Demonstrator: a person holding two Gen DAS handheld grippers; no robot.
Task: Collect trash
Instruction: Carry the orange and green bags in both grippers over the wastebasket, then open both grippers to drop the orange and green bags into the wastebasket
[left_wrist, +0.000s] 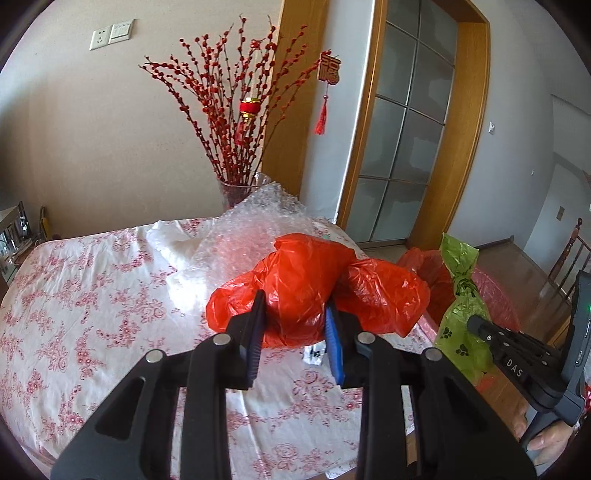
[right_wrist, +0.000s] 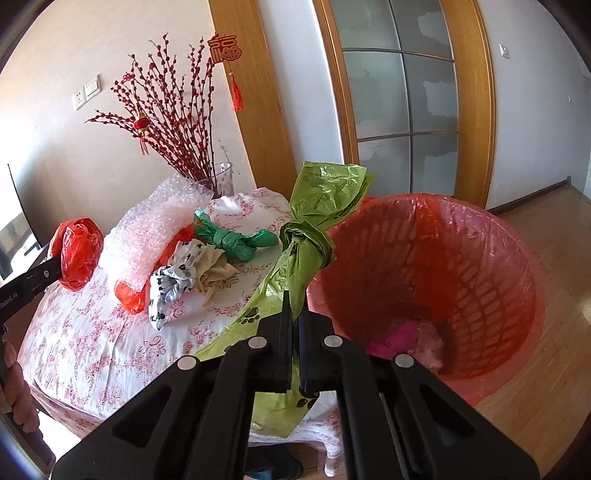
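The left gripper (left_wrist: 295, 314) pinched a crumpled red plastic bag (left_wrist: 314, 291) between its fingers, the bag raised above the floral tablecloth (left_wrist: 92, 314); in the right wrist view that same bag (right_wrist: 77, 251) hung over the table's left edge. The right gripper (right_wrist: 293, 317) was pressed together on a knotted green paw-print bag (right_wrist: 306, 243), carried past the table's right edge, just beside the rim of the red-lined waste basket (right_wrist: 498, 258); something pink (right_wrist: 399, 336) lay at the basket's bottom. On the table remained bubble wrap (right_wrist: 155, 218) near the far edge by the glass vase (right_wrist: 223, 181) of red branches; a dark green knotted bag (right_wrist: 236, 240), a spotted white bag (right_wrist: 173, 280) and a beige wad (right_wrist: 218, 273) lay together mid-table.
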